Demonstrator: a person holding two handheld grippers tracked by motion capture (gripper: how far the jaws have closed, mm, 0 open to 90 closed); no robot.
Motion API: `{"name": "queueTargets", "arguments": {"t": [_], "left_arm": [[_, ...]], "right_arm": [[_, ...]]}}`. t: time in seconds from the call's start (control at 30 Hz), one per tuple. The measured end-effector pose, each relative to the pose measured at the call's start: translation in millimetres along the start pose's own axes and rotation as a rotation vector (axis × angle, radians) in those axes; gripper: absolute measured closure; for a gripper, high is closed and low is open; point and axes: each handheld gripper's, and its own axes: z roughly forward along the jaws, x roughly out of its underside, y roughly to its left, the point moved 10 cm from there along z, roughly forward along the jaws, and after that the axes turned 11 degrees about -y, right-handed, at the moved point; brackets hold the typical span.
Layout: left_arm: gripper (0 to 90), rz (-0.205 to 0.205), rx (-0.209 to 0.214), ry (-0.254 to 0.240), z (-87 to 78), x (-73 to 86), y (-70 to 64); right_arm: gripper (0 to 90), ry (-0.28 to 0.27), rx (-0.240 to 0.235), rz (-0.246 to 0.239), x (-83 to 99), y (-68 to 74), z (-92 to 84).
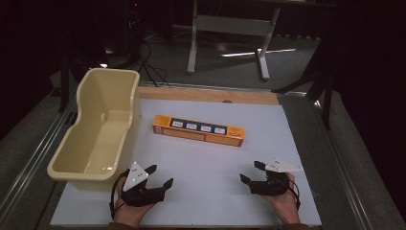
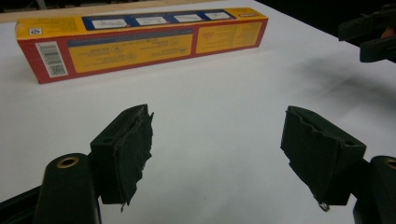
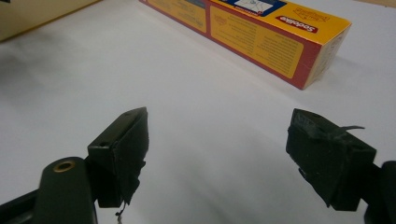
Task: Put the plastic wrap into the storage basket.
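Observation:
A long yellow and red box (image 1: 198, 130) with a blue strip on top lies flat in the middle of the white table (image 1: 191, 201). Near the front edge, my left gripper (image 1: 159, 176) rests in a hand, open and empty. In its own view the left gripper (image 2: 217, 135) has its jaws wide apart and the box (image 2: 140, 42) lies ahead across bare table. My right gripper (image 1: 251, 171) sits at the front right, also open with nothing between its jaws. The right gripper (image 3: 217, 135) faces the box's end (image 3: 271, 42).
A cream plastic tub (image 1: 98, 124) stands along the table's left edge, beside my left gripper. A wooden strip (image 1: 206, 94) runs along the table's far edge. Beyond it, on the dark floor, stand a metal table frame (image 1: 230, 28) and cables.

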Motion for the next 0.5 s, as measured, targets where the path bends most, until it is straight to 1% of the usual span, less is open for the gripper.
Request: {"name": "queueTargets", "arguments": {"t": [0.1,0.27,0.5], "left_arm": [[24.4,0.006,-0.005,-0.002,-0.5,-0.7,0.0],[24.5,-0.002,-0.001,-0.009,-3.3,-2.4,-0.4],[24.5,-0.001,-0.013,-0.013,-3.2,-2.6,1.6]], "right_arm": [[20.9,0.008,-0.001,-0.002,1.3,0.3,0.5],[21.1,0.022,-0.012,-0.004,3.0,2.6,4.3],[21.4,0.021,-0.02,-0.016,2.6,6.0,6.6]]}}
